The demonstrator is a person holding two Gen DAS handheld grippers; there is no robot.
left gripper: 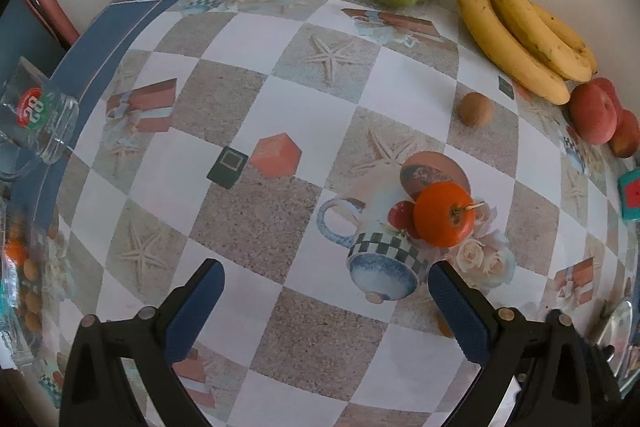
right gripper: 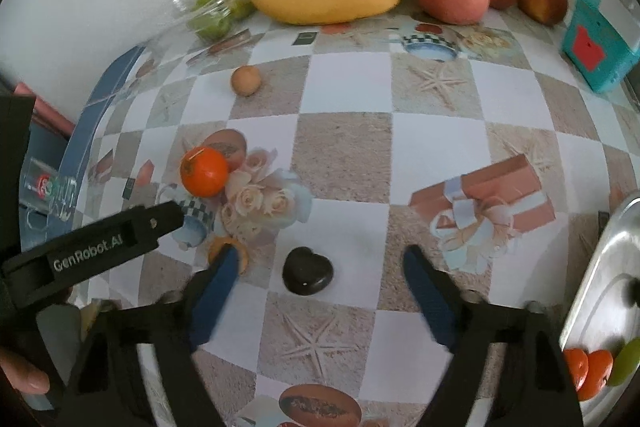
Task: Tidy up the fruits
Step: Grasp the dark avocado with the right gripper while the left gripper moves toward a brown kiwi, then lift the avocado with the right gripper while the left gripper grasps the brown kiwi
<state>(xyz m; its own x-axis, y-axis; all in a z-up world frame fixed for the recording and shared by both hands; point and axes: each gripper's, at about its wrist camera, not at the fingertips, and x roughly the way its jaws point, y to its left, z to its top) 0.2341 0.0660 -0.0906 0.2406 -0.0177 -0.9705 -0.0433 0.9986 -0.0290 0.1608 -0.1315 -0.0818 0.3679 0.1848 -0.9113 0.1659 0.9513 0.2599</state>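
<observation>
Soft, even daylight is filling both views w/ faint shadows. Fisheye is bending edges; metal tray (right gripper: 600, 291) is glaring at 4 o'clock, right gripper (right gripper: 316, 267) fingers blurring.

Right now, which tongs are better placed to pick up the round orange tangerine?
Left. The left tongs are open with the round orange tangerine just ahead; it lies far left of the open right tongs.
</observation>
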